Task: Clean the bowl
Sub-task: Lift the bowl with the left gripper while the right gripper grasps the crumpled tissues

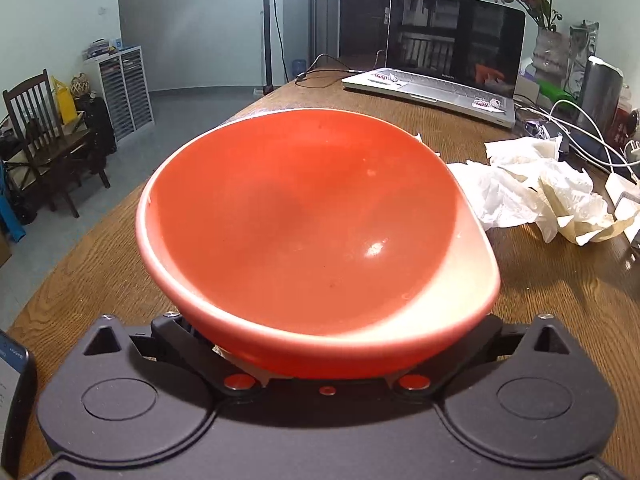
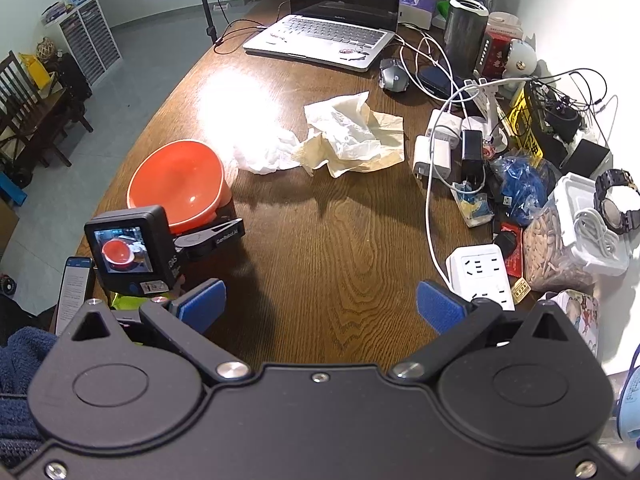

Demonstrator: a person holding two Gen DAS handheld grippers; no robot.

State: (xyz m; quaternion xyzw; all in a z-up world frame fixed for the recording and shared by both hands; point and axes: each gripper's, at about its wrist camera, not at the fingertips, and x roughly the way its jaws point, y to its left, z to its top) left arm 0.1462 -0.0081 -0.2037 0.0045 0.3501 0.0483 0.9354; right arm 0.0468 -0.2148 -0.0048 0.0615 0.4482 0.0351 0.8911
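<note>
Two hand-held grippers work above a long wooden table [image 2: 320, 248], its right side crowded with chargers, cables and a power strip [image 2: 482, 276]; an open laptop [image 2: 320, 32] sits at the far end. Crumpled paper tissues [image 2: 348, 136] lie on the bare wood, just right of the bowl and apart from it. The orange bowl [image 1: 312, 232] is gripped at its base by the left gripper [image 1: 324, 376] and tipped so that its opening faces the camera; its fingertips are hidden beneath the bowl, but the jaws stand closed against the foot. The glossy interior shows a few faint specks and a highlight; whether residue remains is too fine to tell. The right gripper [image 2: 320, 304] hovers over bare wood with its blue pads [image 2: 438, 306] spread wide and nothing between them. The scene suits either a wipe about to be fetched or one just set down. Risks, as judged: the narrow hold at the foot offers little purchase, so sideways pressure from wiping may twist the tilted bowl loose; a reach toward the tissues passes near loose cables [image 2: 434, 208], which could snag; thin tissue may tear or bunch between pads.
</note>
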